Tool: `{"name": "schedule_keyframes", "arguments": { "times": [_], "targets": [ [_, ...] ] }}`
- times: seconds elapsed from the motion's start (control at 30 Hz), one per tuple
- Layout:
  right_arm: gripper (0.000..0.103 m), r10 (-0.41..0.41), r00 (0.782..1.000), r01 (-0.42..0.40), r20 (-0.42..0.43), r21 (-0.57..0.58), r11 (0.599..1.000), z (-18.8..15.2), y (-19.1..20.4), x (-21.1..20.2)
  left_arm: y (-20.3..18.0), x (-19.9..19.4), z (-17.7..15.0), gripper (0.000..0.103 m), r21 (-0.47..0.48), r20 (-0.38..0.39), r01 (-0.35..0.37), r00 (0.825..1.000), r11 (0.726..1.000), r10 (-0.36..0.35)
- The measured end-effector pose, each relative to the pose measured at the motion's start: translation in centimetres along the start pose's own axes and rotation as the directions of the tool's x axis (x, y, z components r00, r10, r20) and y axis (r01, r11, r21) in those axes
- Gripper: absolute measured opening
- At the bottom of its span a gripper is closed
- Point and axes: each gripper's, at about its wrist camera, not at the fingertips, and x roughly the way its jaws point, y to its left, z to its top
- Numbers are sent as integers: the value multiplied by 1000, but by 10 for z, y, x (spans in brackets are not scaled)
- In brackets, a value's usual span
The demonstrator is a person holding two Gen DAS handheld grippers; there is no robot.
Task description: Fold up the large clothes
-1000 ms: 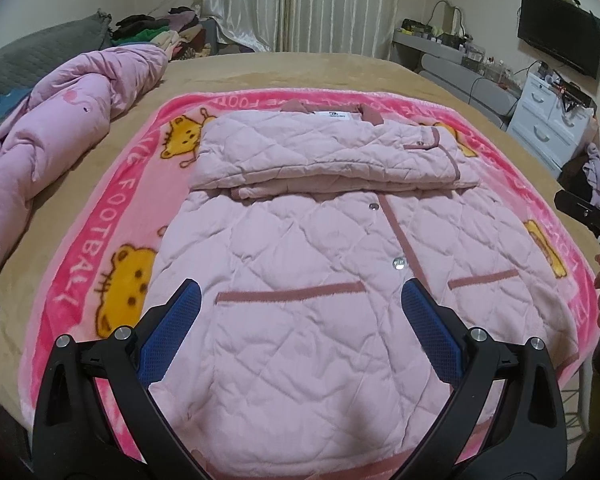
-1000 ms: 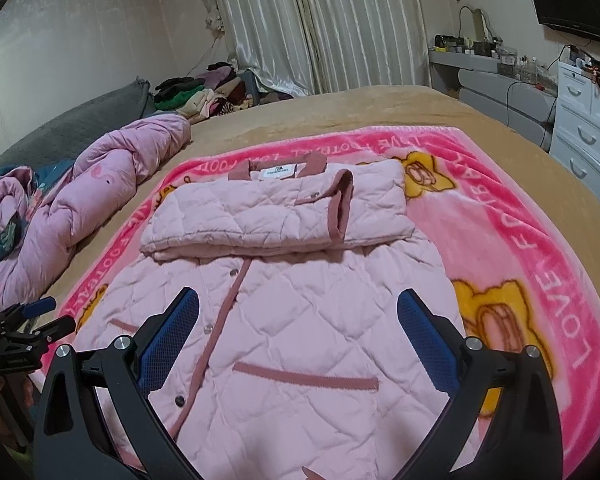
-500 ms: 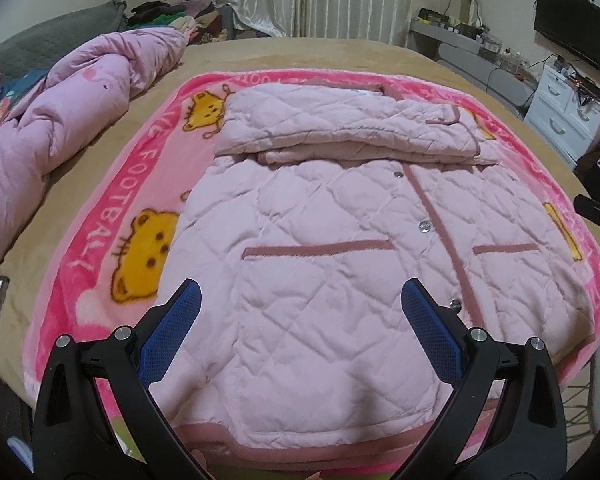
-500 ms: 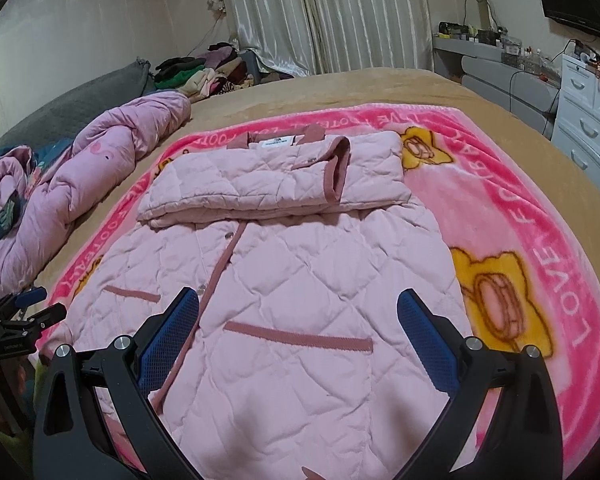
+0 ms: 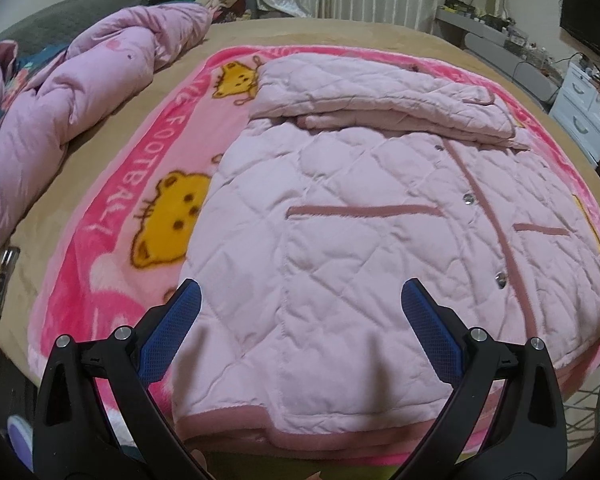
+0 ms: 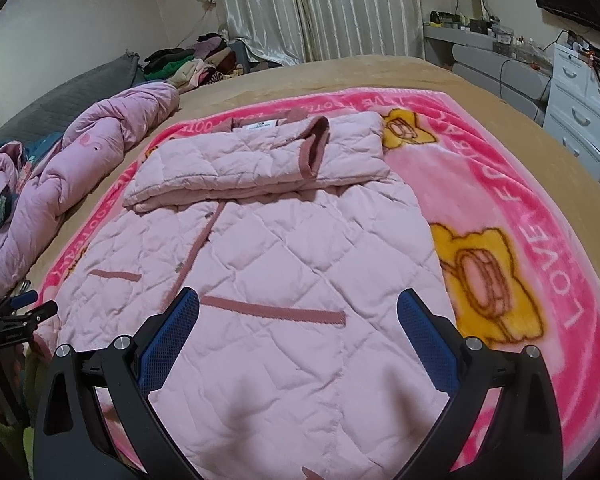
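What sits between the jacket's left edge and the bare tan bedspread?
The pink cartoon blanket, its yellow bear and lettering showing beside the quilted jacket. Clearest in the left wrist view.

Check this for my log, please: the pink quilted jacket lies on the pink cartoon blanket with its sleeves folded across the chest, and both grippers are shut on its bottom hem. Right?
Not quite. Both wrist views show the left gripper and right gripper open, jaws spread above the pink quilted jacket, gripping nothing. The rest holds: it lies on the pink cartoon blanket, sleeves folded across the chest.
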Motion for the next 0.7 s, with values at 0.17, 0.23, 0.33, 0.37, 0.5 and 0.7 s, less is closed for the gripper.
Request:
{"name": "schedule_keyframes", "arguments": {
  "times": [0.17,0.23,0.33,0.37,0.5,0.7],
  "targets": [
    [99,-6,1000,6,-12,12,1000,-7,-8,1,15,4,-6,94,-37,-19,-17,1000,999,17],
    [99,-6,1000,6,-17,13,1000,-8,-9,1,21,5,-8,94,-52,-23,-22,1000,998,21],
    [99,-4,1000,4,-20,14,1000,-10,-10,2,29,5,-10,94,-66,-28,-28,999,997,27],
    [99,-4,1000,4,-20,14,1000,-10,-10,2,32,6,-10,94,-71,-29,-30,999,997,28],
    [99,0,1000,0,-24,14,1000,-12,-9,3,44,9,-14,94,-105,-45,-33,999,994,29],
    [99,0,999,1,-36,15,1000,-16,-9,7,58,17,-20,94,-142,-75,-45,997,989,34]
  ]
}}
